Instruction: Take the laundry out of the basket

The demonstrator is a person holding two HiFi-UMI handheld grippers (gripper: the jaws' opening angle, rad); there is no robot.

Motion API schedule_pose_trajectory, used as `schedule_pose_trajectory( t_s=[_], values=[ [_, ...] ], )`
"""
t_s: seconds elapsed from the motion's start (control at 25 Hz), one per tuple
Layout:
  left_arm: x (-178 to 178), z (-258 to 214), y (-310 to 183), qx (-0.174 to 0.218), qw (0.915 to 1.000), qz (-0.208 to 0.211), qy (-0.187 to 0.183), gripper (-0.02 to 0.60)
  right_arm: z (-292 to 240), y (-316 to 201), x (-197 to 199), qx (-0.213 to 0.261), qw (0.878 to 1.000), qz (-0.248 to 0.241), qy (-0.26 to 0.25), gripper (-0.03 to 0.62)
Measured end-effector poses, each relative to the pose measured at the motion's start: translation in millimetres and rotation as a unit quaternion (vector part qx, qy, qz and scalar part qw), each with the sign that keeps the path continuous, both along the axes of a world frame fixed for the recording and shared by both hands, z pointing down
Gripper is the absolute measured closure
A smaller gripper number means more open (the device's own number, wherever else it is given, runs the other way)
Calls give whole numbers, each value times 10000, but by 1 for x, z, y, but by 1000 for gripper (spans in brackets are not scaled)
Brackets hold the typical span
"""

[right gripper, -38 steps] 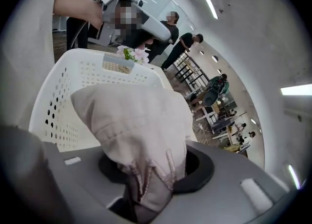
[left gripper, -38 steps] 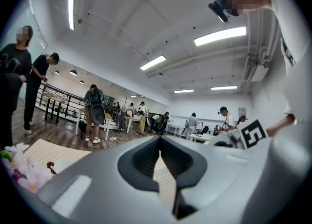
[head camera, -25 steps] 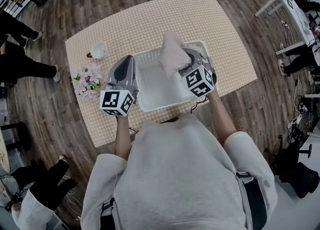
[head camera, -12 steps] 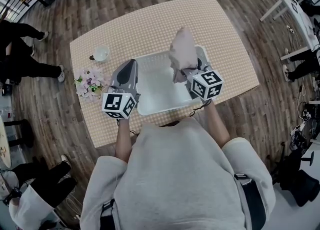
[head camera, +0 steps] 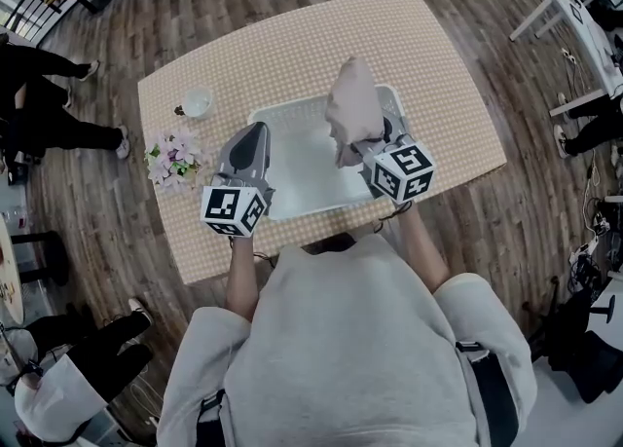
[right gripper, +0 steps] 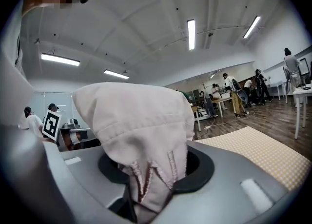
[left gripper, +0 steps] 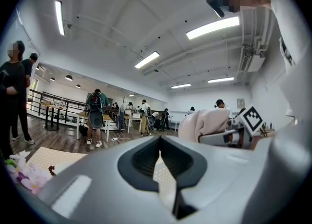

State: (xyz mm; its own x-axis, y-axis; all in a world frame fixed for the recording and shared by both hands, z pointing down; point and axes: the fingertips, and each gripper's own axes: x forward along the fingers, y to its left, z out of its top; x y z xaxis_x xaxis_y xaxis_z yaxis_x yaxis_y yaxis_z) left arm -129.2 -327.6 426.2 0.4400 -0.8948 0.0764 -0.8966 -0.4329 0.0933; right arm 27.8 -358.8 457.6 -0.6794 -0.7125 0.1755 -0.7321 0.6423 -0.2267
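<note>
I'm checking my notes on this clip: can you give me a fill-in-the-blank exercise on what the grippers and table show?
1. The right gripper is shut on a pale ____ cloth.
2. The left gripper has its jaws together with ____ between them.
3. The cloth hangs over a ____ basket.
4. The flowers lie on the table on the ____ gripper's side of the basket.
Missing words: pink, nothing, white, left.

The garment [right gripper: 139, 120] clamped between the jaws of the right gripper [right gripper: 146, 179] is soft, matt, pale pink cloth with stitched seams. That gripper and the left gripper [left gripper: 158, 142] have smooth, matt grey plastic shells. Below the jaws are a smooth white plastic basket [head camera: 292, 106], a matt checked tabletop [head camera: 292, 46] and a grained wood floor [head camera: 88, 211].
</note>
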Motion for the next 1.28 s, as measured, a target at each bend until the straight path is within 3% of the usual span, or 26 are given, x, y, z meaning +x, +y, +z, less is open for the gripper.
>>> schedule_pose_trajectory(
  t_s=[0.32,0.76,1.28],
  values=[
    [-18,-5,41,77,9997,192,119,571,-23,43,-19,232,9995,218,-13,410],
    [-36,-15,124,256,9983,495,188,571,-54,141,-45,677,9970,375,43,410],
    [-21,-21,216,366,9964,731,216,571,-54,248,-33,712,9960,546,33,408]
  ],
)
